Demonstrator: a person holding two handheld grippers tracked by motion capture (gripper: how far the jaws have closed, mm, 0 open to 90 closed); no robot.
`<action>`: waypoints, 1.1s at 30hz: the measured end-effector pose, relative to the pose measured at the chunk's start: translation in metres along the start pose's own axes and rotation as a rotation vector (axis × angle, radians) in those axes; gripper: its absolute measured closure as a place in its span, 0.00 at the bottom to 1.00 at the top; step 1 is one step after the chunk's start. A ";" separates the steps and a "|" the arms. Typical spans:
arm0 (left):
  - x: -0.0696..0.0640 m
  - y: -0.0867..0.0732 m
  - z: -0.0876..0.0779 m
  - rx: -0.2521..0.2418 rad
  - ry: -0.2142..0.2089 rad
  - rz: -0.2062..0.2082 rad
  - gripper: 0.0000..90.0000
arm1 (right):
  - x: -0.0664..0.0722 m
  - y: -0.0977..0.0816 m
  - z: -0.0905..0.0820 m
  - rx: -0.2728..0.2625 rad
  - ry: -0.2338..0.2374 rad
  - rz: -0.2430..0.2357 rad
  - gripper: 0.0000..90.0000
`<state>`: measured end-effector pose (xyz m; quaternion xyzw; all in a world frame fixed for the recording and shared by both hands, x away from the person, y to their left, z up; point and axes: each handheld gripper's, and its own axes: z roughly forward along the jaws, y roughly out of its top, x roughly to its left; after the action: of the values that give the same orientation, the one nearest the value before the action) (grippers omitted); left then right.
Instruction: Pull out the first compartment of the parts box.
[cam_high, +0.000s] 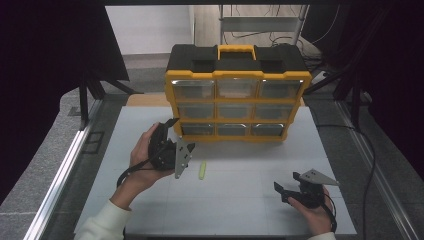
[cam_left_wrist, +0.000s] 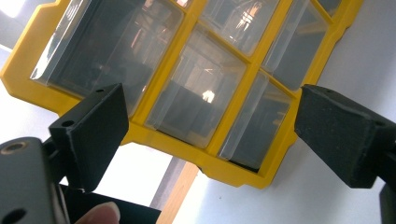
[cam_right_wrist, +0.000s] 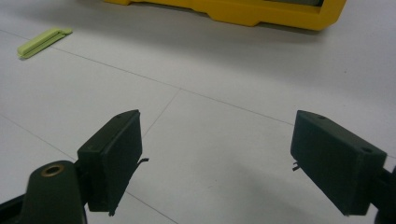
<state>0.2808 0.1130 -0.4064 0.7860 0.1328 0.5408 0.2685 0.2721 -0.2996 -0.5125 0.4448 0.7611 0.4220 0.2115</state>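
A yellow organizer (cam_high: 238, 106) with a black top, a yellow handle and clear drawers stands at the back middle of the white table. A hand holds my left gripper (cam_high: 163, 128) tilted just off its lower left corner. That gripper (cam_left_wrist: 210, 133) is open, and its jaws frame several clear drawers (cam_left_wrist: 196, 93) without touching them. A small light green clip (cam_high: 202, 170) lies flat on the table in front of the organizer. Near the front right, my right gripper (cam_high: 287, 182) rests low in the other hand. This gripper (cam_right_wrist: 233, 158) is open over bare table, with the green clip (cam_right_wrist: 44, 42) far off to its left.
The white table (cam_high: 240, 200) has thin seam lines and a wooden strip behind it. Metal rails (cam_high: 60, 175) run along both sides, black stands sit at the back corners, and a cable (cam_high: 372, 165) trails down the right side.
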 end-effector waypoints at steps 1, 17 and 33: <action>0.000 0.000 0.001 -0.002 0.002 -0.001 0.12 | 0.000 0.000 0.000 0.000 0.000 0.000 0.19; 0.010 0.003 0.009 -0.001 0.022 0.008 0.12 | 0.000 0.000 0.000 0.003 -0.001 0.002 0.19; 0.015 0.011 0.016 -0.011 0.025 0.018 0.12 | 0.000 -0.001 0.001 0.006 0.001 0.005 0.19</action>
<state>0.3001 0.1066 -0.3926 0.7788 0.1261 0.5537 0.2664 0.2726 -0.2997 -0.5134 0.4470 0.7614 0.4205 0.2089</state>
